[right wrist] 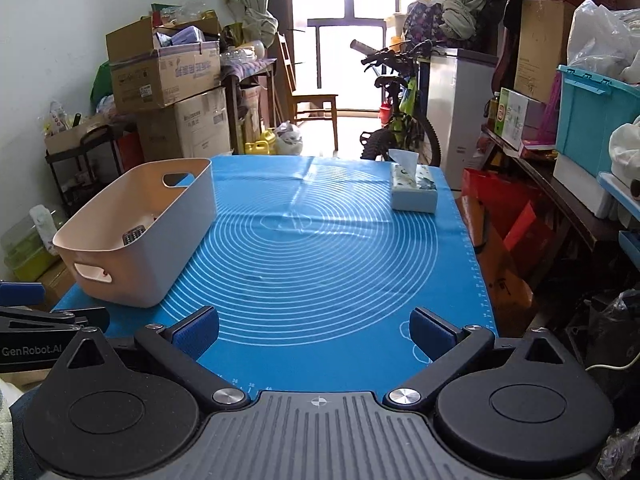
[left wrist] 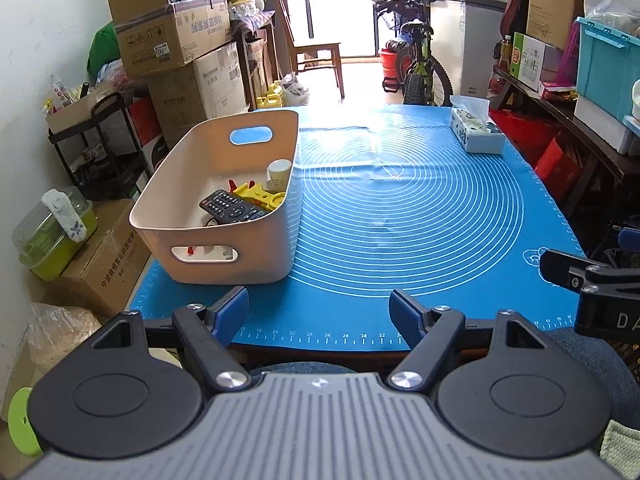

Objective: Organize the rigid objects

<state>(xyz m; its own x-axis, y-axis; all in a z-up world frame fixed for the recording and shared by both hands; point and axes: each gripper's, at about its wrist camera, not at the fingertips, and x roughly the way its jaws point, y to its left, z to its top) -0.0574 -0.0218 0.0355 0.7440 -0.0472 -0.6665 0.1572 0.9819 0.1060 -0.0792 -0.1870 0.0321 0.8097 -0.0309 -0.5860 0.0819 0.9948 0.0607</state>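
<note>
A beige bin stands on the left of the blue mat. Inside it lie a black remote, a yellow toy piece and a small white cup. My left gripper hovers at the mat's near edge, open, with nothing between its blue pads. In the right wrist view my right gripper is open and holds nothing, over the near part of the mat. The right gripper's side shows at the right edge of the left wrist view.
A tissue box sits at the mat's far right. Cardboard boxes and a cart stand to the left, a bicycle beyond the table, shelves with a teal crate to the right. A person's jeans-clad legs are below the grippers.
</note>
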